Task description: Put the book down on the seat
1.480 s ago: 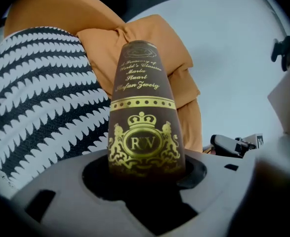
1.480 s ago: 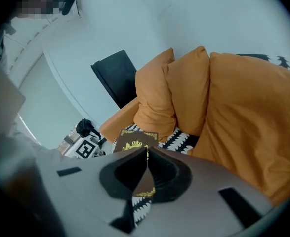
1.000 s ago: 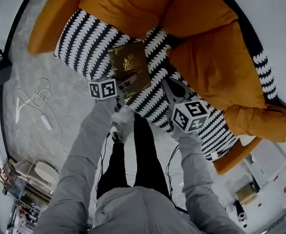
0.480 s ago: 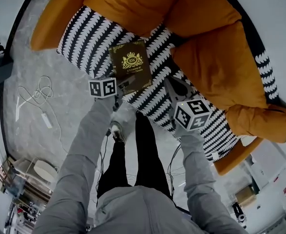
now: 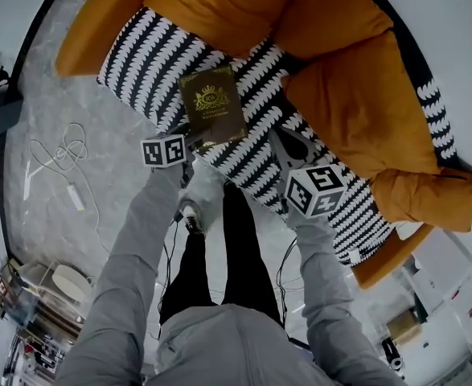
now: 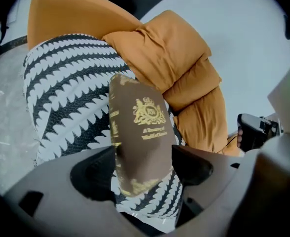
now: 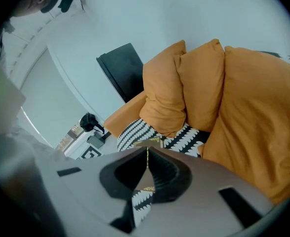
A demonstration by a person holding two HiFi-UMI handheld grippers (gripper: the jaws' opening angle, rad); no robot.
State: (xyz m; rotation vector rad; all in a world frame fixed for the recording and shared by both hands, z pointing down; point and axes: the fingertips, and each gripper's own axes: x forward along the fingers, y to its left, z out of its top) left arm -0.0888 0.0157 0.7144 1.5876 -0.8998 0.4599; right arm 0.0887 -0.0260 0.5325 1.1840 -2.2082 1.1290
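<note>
A person in grey sleeves [image 5: 131, 256] and dark trousers [image 5: 219, 256] stands on a pale marbled floor [image 5: 99, 191], where a white cable [image 5: 55, 155] lies in loops to the left, and holds a pair of tongs in each hand over the near edge of an orange sofa. The left tongs [image 6: 142, 167] stand wide apart, having just been opening; the left gripper view shows the near end of the book [image 5: 212, 107] between their tips, with neither pad pressing on it. The right tongs [image 7: 145, 158], to the right of the book and apart from it, are pressed together with nothing between them and point down at the seat's near edge. The brown book, its cover stamped with a gold crest and gold lettering, lies face up on the seat [image 5: 139, 63], a cushion patterned in black and white, close to that cushion's near edge and a little left of its middle. Beyond the book and to its right, plump orange cushions [image 5: 356, 103] are heaped along the sofa's back, and an orange armrest [image 5: 91, 39] closes the seat's far left end.
</note>
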